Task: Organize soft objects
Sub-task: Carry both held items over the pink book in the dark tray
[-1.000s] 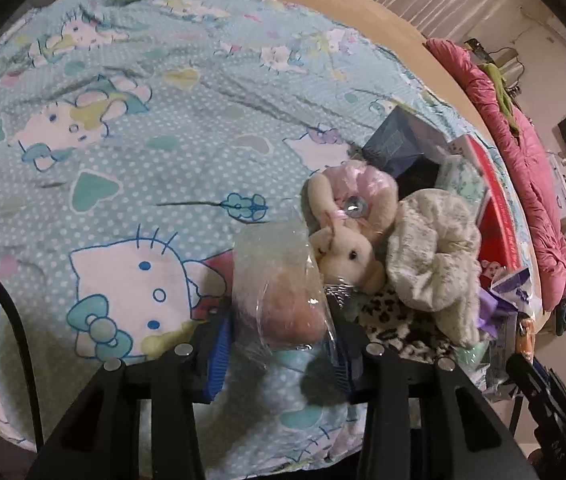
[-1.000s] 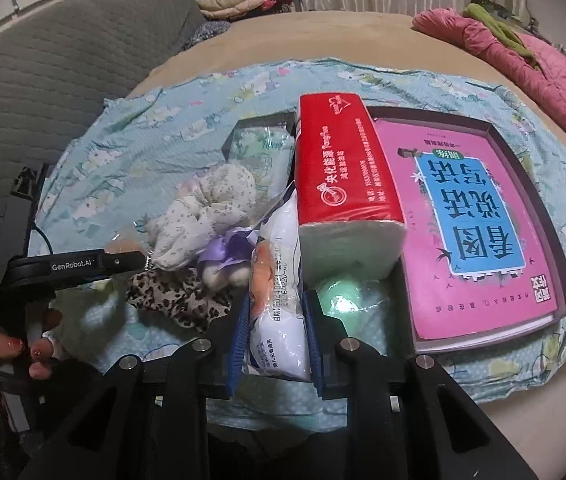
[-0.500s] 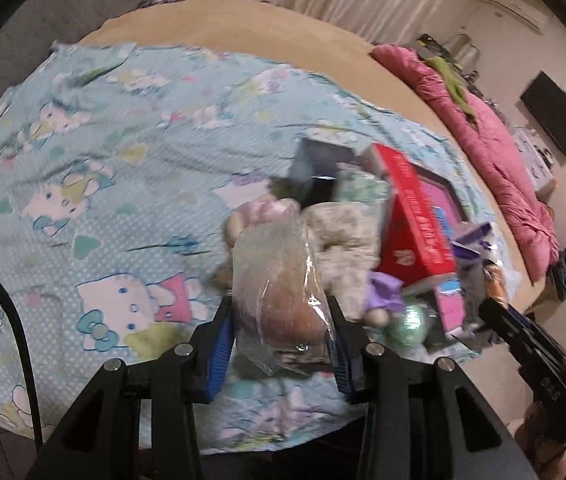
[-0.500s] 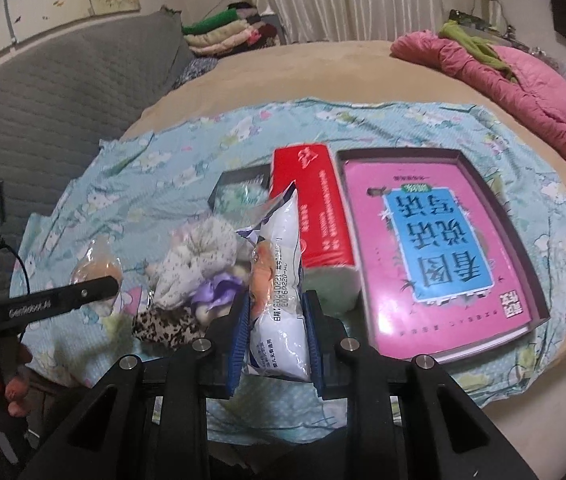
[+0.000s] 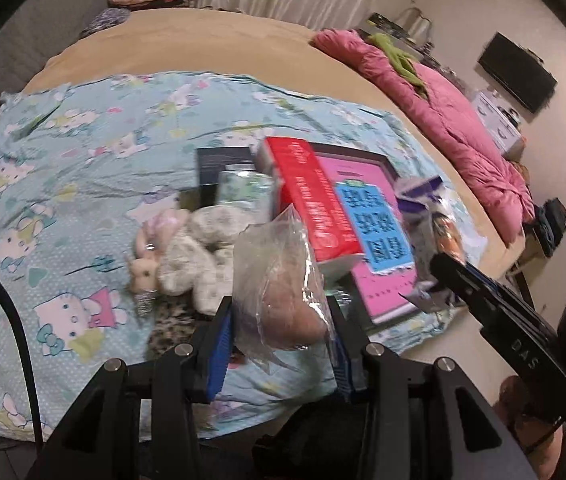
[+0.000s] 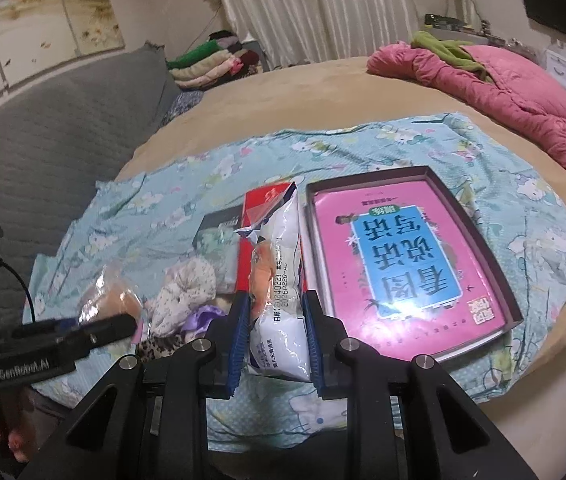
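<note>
My left gripper (image 5: 281, 332) is shut on a clear plastic bag with a brownish soft thing inside (image 5: 283, 292), held above the bed. In the right wrist view my right gripper (image 6: 275, 332) is shut on a white printed packet (image 6: 279, 288) with an orange picture. Both packets hang clear of the blue cartoon-print cloth (image 5: 83, 152). Below lie a pink plush toy (image 5: 151, 256), a cream floral scrunchie (image 5: 199, 256) and a leopard-print piece (image 5: 167, 320). The left gripper with its bag (image 6: 107, 296) shows at the left of the right wrist view.
A red tissue pack (image 5: 315, 200) lies beside a dark tray with a pink book (image 6: 399, 268). A small dark box (image 5: 219, 168) and a green patterned pack (image 5: 243, 192) sit behind the toys. A pink quilt (image 6: 503, 92) lies at the bed's far right; grey headboard (image 6: 43, 140) at left.
Both grippers have risen away from the cloth with their packets still held, so the pile looks smaller and more of the room shows. The left view has swung to the right.
</note>
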Motion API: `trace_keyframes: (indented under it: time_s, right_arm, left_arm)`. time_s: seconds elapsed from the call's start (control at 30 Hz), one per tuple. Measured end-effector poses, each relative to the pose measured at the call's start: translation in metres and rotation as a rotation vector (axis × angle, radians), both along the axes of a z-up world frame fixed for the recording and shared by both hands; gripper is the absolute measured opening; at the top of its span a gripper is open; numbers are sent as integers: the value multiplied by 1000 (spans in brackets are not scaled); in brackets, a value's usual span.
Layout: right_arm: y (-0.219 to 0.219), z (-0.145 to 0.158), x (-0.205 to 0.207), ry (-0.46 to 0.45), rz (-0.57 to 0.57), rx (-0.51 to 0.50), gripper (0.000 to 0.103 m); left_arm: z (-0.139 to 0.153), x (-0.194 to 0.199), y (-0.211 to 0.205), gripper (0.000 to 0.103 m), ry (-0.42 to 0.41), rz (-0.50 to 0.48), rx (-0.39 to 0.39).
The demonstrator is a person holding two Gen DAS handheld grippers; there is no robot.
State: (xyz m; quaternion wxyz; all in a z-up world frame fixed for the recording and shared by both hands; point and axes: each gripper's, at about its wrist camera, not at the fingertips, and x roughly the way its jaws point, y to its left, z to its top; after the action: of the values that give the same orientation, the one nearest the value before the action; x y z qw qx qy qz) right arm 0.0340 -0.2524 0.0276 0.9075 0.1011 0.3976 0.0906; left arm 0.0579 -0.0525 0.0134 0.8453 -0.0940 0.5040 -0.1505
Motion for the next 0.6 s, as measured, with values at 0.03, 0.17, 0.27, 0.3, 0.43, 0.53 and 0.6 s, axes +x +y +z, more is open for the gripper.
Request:
trace_keyframes:
  time_s: [0.03,0.17,0.27,0.3,0.43,0.53,0.6]
  right_arm:
    - [-5,2,-1,-4,-10,5,27]
    - [-23,7,-2,-15,-42,24,27]
    - [-37,11,-3,-26,-69,28,27]
    - [-42,12,-3,-30,-79,28,27]
    - [-63,13,-3,-41,-125,34,27]
    - [-79,11,-3,-42,-158,40,27]
    - [-89,10,-3,-41,-172,43,27]
  left_arm:
    - [1,0,-4,43,0,-7,-1]
    - [6,3,-27,43,8,-44,-1]
    - [12,6,-47,43,7,-67,2]
    - [13,7,-52,43,6,-73,3]
    - [18,12,-79,43,-1,-113,13]
    - [16,18,-94,43,23,-138,3]
    - [15,21,-108,43,26,-158,10]
